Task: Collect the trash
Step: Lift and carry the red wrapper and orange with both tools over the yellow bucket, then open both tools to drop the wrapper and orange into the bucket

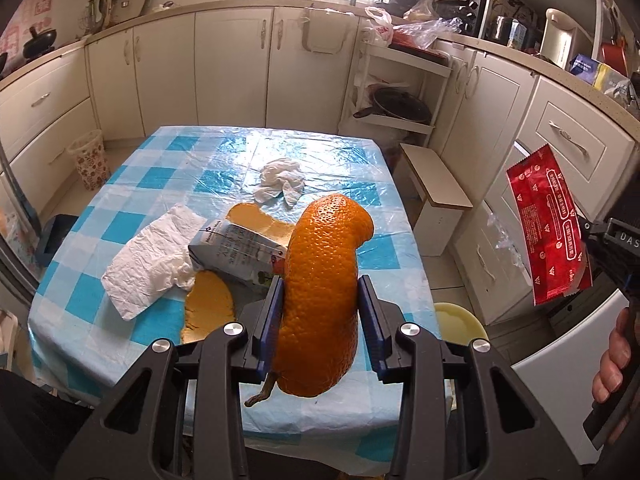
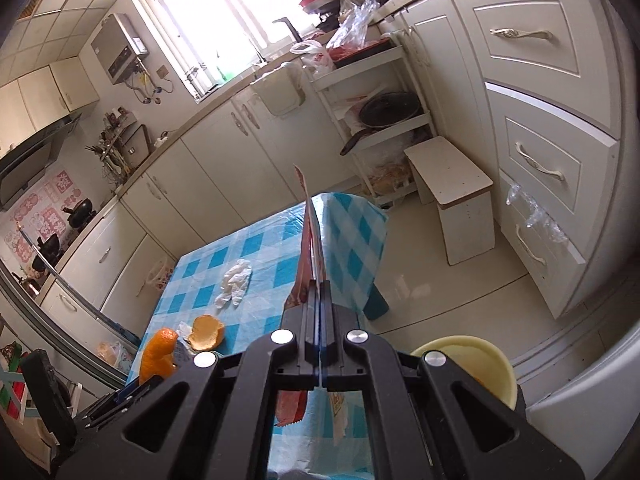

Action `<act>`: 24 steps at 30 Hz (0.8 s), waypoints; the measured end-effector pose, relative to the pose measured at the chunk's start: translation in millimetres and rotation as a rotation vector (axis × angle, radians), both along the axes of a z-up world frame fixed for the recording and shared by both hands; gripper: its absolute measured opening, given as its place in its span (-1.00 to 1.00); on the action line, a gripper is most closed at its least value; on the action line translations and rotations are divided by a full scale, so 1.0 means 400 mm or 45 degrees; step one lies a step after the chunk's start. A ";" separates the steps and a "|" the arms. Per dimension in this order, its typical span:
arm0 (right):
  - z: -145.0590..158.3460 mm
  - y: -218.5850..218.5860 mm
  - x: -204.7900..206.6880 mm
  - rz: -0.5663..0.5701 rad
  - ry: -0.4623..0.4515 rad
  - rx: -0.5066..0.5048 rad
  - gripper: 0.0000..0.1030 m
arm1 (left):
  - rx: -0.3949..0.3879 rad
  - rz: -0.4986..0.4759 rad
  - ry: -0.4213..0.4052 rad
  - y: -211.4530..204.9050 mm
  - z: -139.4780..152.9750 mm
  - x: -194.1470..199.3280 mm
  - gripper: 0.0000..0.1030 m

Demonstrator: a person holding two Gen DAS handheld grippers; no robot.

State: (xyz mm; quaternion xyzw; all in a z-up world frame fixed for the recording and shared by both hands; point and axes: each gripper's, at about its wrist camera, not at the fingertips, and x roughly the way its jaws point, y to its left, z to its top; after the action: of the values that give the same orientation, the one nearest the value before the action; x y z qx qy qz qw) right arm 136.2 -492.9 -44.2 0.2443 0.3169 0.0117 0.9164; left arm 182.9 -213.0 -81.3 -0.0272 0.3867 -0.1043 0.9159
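Observation:
My left gripper (image 1: 320, 304) is shut on a big piece of orange peel (image 1: 324, 300), held upright above the near part of the blue checked table (image 1: 120, 184). My right gripper (image 2: 320, 292) is shut on a red snack wrapper (image 2: 310, 236), seen edge-on there and flat as the red wrapper (image 1: 550, 228) at the right of the left wrist view. On the table lie a crushed milk carton (image 1: 236, 252), two orange peels (image 1: 210, 304), a flat white napkin (image 1: 152, 260) and a crumpled tissue (image 1: 280, 180). A pale yellow bin (image 2: 476, 364) stands on the floor beside the table.
White cabinets (image 1: 232, 68) line the walls. A small white stool (image 1: 436, 200) and a shelf rack with a pan (image 1: 400, 104) stand to the right of the table. A patterned waste basket (image 1: 90, 164) sits on the floor at far left. A person's hand (image 1: 612, 360) holds the right gripper.

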 end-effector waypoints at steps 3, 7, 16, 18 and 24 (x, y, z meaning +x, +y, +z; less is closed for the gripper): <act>-0.034 -0.027 0.002 -0.047 0.083 -0.016 -0.98 | -0.006 -0.020 0.020 -0.015 -0.010 0.004 -0.32; -0.094 -0.073 -0.005 -0.101 0.209 -0.038 -0.98 | -0.006 -0.041 0.040 -0.034 -0.020 0.014 -0.32; -0.270 -0.106 0.026 -0.057 0.571 -0.048 -0.98 | -0.019 -0.124 0.048 -0.104 -0.028 0.011 -0.32; -0.303 -0.105 0.035 -0.058 0.642 -0.054 -0.98 | -0.016 -0.150 0.049 -0.129 -0.030 0.010 -0.32; -0.294 -0.138 0.025 -0.142 0.629 -0.007 0.19 | 0.001 -0.235 0.069 -0.212 -0.055 0.012 -0.32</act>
State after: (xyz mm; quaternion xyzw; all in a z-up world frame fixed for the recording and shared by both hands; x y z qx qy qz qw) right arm 146.1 -547.9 -162.0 0.2544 0.5174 -0.0998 0.8110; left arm 187.7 -297.7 -103.3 0.0059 0.4123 -0.1872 0.8916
